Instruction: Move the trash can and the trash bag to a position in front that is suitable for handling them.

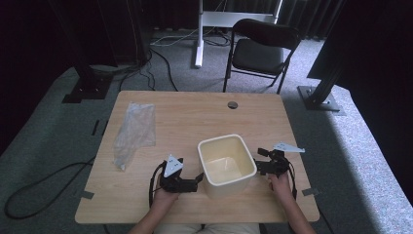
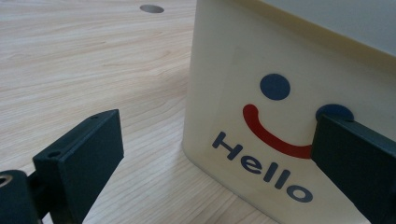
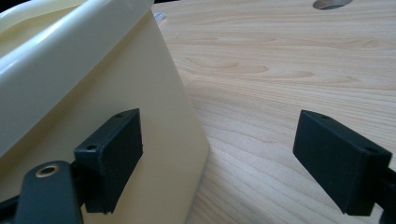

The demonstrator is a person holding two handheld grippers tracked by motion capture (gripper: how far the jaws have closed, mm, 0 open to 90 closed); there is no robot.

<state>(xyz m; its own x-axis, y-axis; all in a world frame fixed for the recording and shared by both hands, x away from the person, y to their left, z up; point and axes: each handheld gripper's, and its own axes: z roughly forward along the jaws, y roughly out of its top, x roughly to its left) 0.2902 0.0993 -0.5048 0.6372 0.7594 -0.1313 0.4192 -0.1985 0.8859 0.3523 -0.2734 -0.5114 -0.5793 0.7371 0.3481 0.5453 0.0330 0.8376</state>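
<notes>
The person's forearms are bare, with no sleeves in sight. Each hand carries a matte black, two-jaw claw. The left claw [image 1: 198,179] bears a pale grey three-cornered plate on top, and a thin black cable loops from its rear. The right claw [image 1: 258,161] carries a matching grey plate and a black cable. Up close, the jaws are flat rectangular black blocks with small screw holes; a brass-coloured ringed hole sits near each base.

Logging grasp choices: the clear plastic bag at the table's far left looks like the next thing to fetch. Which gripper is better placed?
Left. The left gripper sits on the bag's side; the bin stands between the bag and the right gripper.
</notes>
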